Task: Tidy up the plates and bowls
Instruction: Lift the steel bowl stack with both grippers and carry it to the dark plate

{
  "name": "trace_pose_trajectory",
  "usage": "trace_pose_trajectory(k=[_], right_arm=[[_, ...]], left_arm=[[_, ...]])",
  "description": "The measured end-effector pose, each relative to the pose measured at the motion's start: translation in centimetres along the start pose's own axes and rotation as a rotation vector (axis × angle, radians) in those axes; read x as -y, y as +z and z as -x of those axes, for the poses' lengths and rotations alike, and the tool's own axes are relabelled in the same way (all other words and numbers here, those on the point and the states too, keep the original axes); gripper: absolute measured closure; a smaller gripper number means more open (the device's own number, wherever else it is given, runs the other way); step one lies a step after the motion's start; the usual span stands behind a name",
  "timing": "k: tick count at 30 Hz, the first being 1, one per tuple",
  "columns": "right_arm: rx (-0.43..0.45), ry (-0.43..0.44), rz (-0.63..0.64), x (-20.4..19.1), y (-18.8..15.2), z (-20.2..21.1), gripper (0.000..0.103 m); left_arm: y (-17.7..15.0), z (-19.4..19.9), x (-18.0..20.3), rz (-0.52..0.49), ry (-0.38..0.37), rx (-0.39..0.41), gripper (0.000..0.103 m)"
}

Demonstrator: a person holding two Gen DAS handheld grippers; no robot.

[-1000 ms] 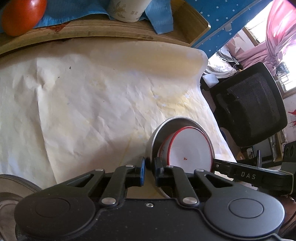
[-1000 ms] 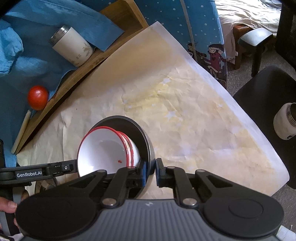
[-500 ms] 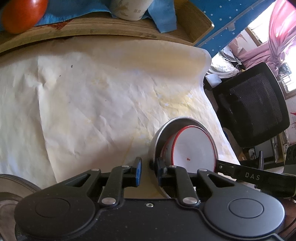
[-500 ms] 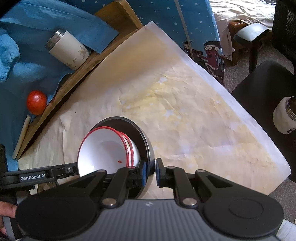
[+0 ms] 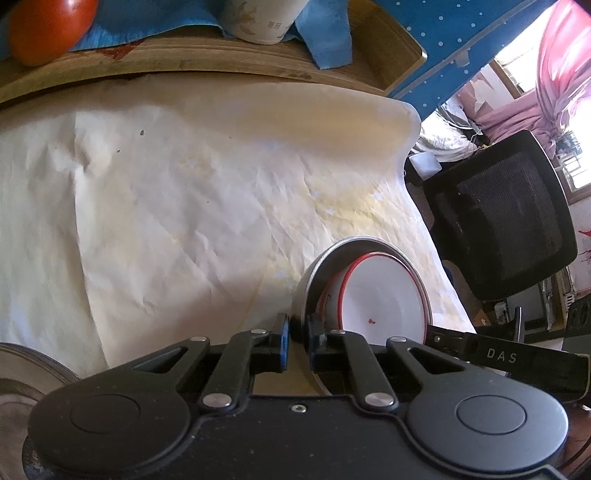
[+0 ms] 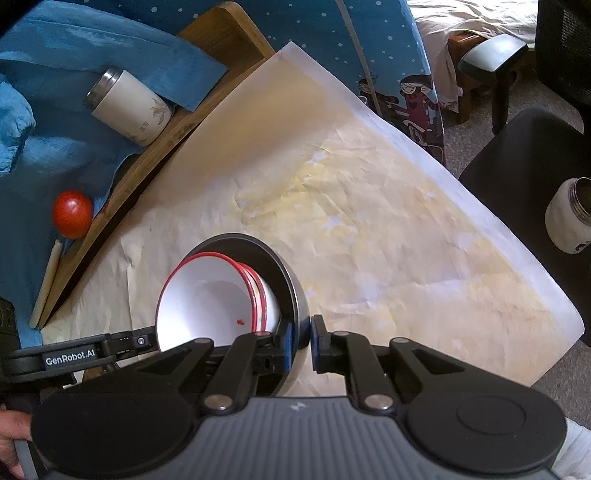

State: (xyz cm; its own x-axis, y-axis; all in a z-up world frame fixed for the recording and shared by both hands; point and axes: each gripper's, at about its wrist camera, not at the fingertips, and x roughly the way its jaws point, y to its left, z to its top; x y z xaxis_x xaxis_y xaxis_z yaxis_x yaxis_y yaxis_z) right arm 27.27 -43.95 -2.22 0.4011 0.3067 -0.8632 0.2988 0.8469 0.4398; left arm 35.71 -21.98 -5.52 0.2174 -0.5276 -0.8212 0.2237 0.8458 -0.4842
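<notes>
Left wrist view: the left gripper (image 5: pixel 298 334) is made of black plastic with blue pads. Its jaws have just been closing, and now they pinch the thin rim of the metal bowl (image 5: pixel 314 273) between them. That bowl is grey, round and shiny, and it is tipped up on its side. Inside it sit red-rimmed bowls (image 5: pixel 384 295), white and smooth, with a tiny red speck in the front one. All this is over the paper (image 5: pixel 184 206), which is cream, wrinkled and stained yellow. Behind the paper is a curved wooden tray (image 5: pixel 384 48) with a blue cloth (image 5: pixel 325 37), a round red tomato (image 5: pixel 48 29) and a white cup (image 5: pixel 258 18) on it. A black mesh chair (image 5: pixel 502 232) stands off to the right. Another shiny metal dish (image 5: pixel 26 373) peeks in at the lower left.

Right wrist view: the right gripper (image 6: pixel 302 341) has black fingers and a grey ribbed body. It is clamped on the near rim of the metal bowl (image 6: pixel 291 277), which looks dark inside. The red-rimmed bowls (image 6: pixel 207 295) lean in it, open toward the left. The left gripper's (image 6: pixel 122 341) black finger comes in from the left and reaches their edge, and part of a hand (image 6: pixel 11 439) shows in the corner. The tomato (image 6: pixel 72 214) and a white stick (image 6: pixel 46 280) lie on the cloth (image 6: pixel 55 140) by the tray (image 6: pixel 221 40), and the cup (image 6: pixel 129 107) lies on its side. A white jar (image 6: pixel 567 218) sits on the black chair (image 6: pixel 517 155).
</notes>
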Motion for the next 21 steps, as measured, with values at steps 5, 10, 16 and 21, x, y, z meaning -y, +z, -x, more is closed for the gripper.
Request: trace_pose_trajectory(k=[5, 10, 16, 21], right_arm=[[0.000, 0.001, -0.011, 0.0, -0.2, 0.1, 0.091], [0.006, 0.001, -0.013, 0.0, -0.3, 0.3, 0.091], [0.010, 0.005, -0.016, -0.2, -0.3, 0.5, 0.091], [0.007, 0.019, -0.021, -0.6, -0.1, 0.7, 0.091]], left_arm=[[0.1, 0.0, 0.0, 0.002, 0.001, 0.000, 0.095], [0.1, 0.0, 0.0, 0.008, -0.001, 0.000, 0.095], [0.1, 0.5, 0.0, 0.010, -0.002, 0.016, 0.095], [0.1, 1.2, 0.0, 0.018, 0.001, 0.036, 0.095]])
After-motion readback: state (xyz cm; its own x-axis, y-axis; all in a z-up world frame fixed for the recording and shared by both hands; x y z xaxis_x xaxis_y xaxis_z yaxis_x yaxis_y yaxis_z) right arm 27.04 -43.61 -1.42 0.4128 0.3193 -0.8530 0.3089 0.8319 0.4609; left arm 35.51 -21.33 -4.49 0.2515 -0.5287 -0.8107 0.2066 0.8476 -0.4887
